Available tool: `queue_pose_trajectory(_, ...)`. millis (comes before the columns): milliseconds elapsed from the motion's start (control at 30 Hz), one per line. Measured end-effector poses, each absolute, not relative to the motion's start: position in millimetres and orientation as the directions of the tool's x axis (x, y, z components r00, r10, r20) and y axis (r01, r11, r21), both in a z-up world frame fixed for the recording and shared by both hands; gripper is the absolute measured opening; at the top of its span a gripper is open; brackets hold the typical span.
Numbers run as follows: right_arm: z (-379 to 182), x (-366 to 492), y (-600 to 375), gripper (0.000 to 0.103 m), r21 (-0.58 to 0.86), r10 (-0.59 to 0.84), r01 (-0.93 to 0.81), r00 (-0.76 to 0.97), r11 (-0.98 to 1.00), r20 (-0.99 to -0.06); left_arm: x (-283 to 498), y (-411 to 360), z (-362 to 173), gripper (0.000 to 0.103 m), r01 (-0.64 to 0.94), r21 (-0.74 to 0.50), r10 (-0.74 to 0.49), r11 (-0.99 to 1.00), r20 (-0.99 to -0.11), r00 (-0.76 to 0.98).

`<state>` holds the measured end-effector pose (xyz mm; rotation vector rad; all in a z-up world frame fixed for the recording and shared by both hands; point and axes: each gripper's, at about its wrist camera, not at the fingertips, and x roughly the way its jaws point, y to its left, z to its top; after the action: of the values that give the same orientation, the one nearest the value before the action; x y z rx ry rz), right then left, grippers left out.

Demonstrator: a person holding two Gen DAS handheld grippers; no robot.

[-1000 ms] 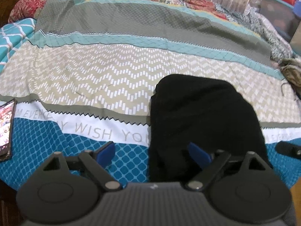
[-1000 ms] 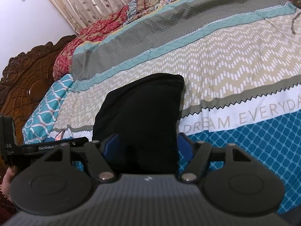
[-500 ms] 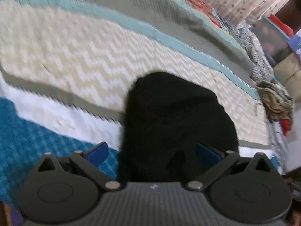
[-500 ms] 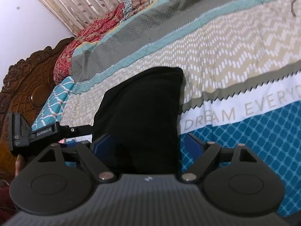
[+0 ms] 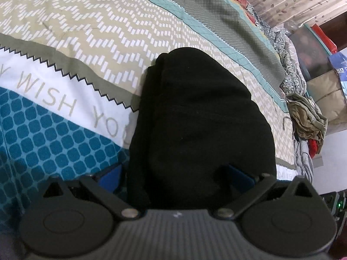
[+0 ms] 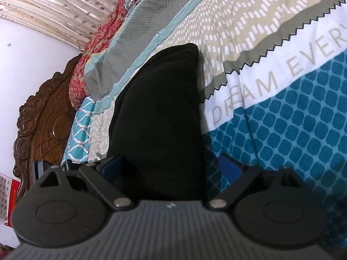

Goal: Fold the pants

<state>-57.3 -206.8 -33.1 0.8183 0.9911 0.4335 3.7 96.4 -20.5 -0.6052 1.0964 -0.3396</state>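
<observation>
The black pants (image 5: 199,117) lie folded into a thick bundle on the patterned bedspread (image 5: 65,43). My left gripper (image 5: 175,175) is open, its blue-padded fingers (image 5: 109,176) standing either side of the bundle's near edge. In the right wrist view the pants (image 6: 158,117) reach away from me. My right gripper (image 6: 171,169) is open too, its fingers (image 6: 229,170) straddling the near end of the bundle. Neither gripper pinches the cloth.
A heap of olive and red clothes (image 5: 308,119) lies at the bed's right edge, with boxes (image 5: 323,93) behind. A carved wooden headboard (image 6: 45,119) and red patterned pillows (image 6: 97,49) are at the left. Curtains (image 6: 54,6) hang behind.
Both grippers have closed in on the pants and tilted, so the bundle fills more of each view. The phone and the other gripper have left the views. Jaws stay open.
</observation>
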Motion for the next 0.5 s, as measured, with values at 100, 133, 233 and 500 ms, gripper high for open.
queue_pose_trajectory(100, -34, -60, -206, 0.096, 0.772, 0.656, 0.035, 0.504, 0.634, -0.562, 1, 97, -20, 0.103, -0.032, -0.613, -0.541, 0.79, -0.721, 0.433)
queue_pose_trajectory(133, -35, -60, -204, 0.096, 0.772, 0.655, 0.036, 0.506, 0.635, -0.562, 0, 96, -20, 0.103, -0.032, -0.613, -0.541, 0.79, -0.72, 0.434)
queue_pose_trajectory(233, -35, -60, -202, 0.097, 0.771, 0.652, 0.036, 0.51, 0.636, -0.561, -1, 96, -20, 0.103, -0.031, -0.611, -0.54, 0.791, -0.722, 0.433)
queue_pose_trajectory(500, -35, -57, -195, 0.103, 0.771, 0.657, 0.023, 0.507, 0.636, -0.558, -1, 94, -19, 0.103, -0.025, -0.606, -0.539, 0.795, -0.723, 0.432)
